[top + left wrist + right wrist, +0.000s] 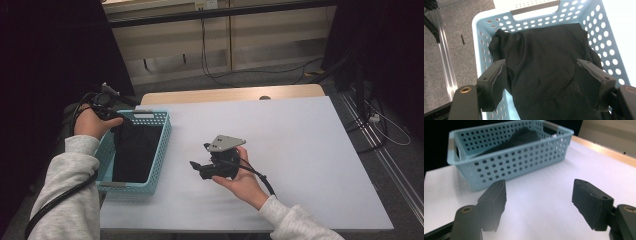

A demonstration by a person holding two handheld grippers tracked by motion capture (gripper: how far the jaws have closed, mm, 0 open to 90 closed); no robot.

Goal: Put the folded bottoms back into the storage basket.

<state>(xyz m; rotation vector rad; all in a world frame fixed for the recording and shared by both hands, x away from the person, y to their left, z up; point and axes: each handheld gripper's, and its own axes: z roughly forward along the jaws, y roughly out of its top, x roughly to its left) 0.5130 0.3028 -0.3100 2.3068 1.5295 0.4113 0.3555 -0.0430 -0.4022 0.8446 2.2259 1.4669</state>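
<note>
The black garment (549, 72) lies folded in the light blue perforated basket (161, 150), which sits at the left edge of the white table (300, 150), and the left gripper (541, 82) hangs directly over it with its jaws spread wide, the cloth showing between and below them. So the cloth lies straight down from that gripper, and its long axis runs along the basket's length, away from the person; the jaws straddle it across its width. The left hand (92, 122) is plainly the nearer one (it is at the basket's far corner in the high view). The right gripper (539, 207) is held apart over bare table beside the basket, its jaws also wide open and holding nothing, pointing toward the basket's long side. Whether the left jaw pads already touch the fabric I cannot tell, since black pad against black cloth gives no clear edge. The near end of the garment is cut off at the bottom of the left gripper view, and its folds and any collar or sleeves are hard to make out.
</note>
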